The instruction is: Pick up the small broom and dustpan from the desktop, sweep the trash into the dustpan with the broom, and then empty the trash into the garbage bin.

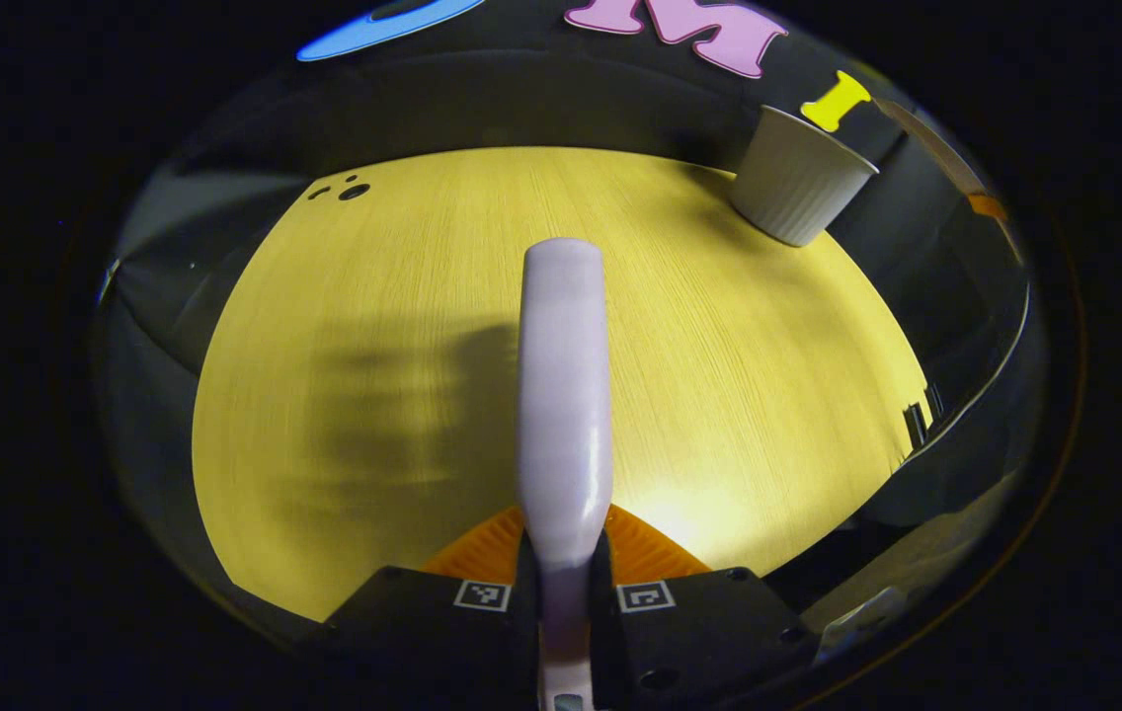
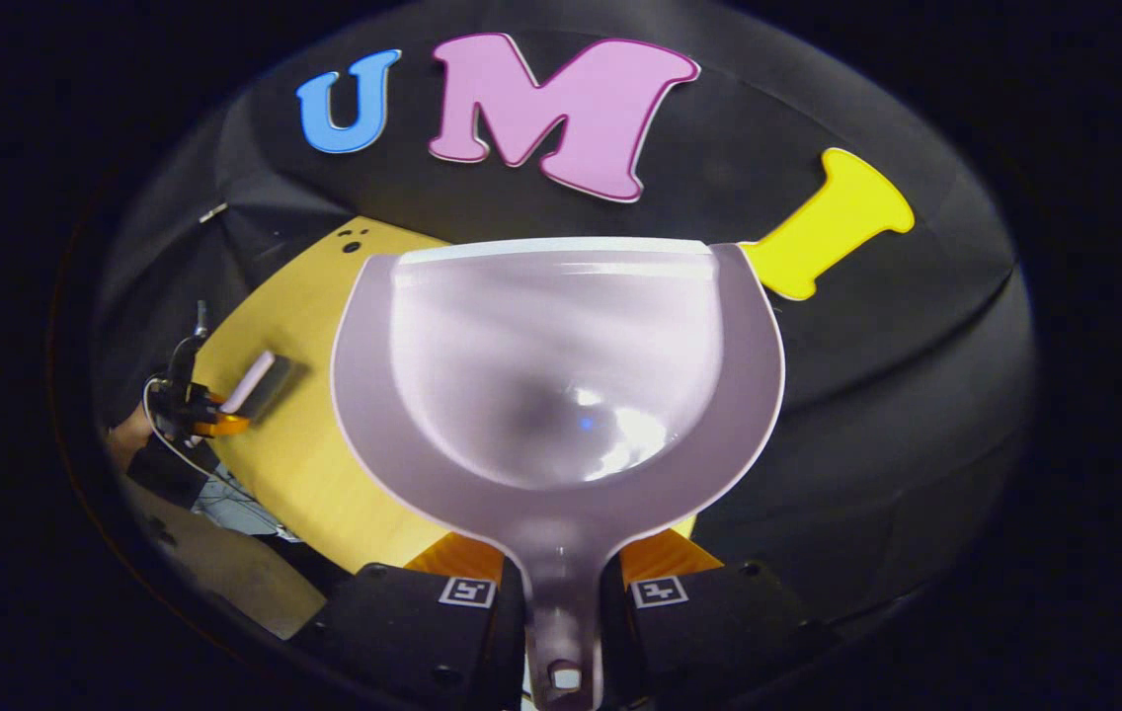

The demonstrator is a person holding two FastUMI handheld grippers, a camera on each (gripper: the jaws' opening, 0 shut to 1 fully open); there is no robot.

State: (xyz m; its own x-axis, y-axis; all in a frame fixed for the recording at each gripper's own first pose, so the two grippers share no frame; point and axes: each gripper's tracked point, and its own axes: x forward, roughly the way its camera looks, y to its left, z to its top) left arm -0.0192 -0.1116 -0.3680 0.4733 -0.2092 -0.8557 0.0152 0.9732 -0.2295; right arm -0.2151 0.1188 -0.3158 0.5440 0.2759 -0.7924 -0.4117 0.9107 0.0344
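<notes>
1. Where the yellow tabletop (image 1: 344, 326) spreads ahead of the left gripper (image 1: 564, 583), its surface lies bare to the far edge, with the white ribbed garbage bin (image 1: 798, 178) at the far right corner.
2. The left jaws are clamped on the small broom (image 1: 566, 395), which points forward over the tabletop.
3. The right gripper (image 2: 561, 602) holds the dustpan (image 2: 561, 375) raised and level, jaws clamped on its handle, its front lip toward the booth wall.
4. In the right gripper view the left gripper sits far left, above the tabletop's near edge.

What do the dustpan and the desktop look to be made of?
Dustpan: probably glossy plastic, pale lilac; light glints off its smooth, moulded bowl. Desktop: looks like wood or wood-look laminate, yellow with fine straight grain lines and a matte finish; which one is unclear.
</notes>
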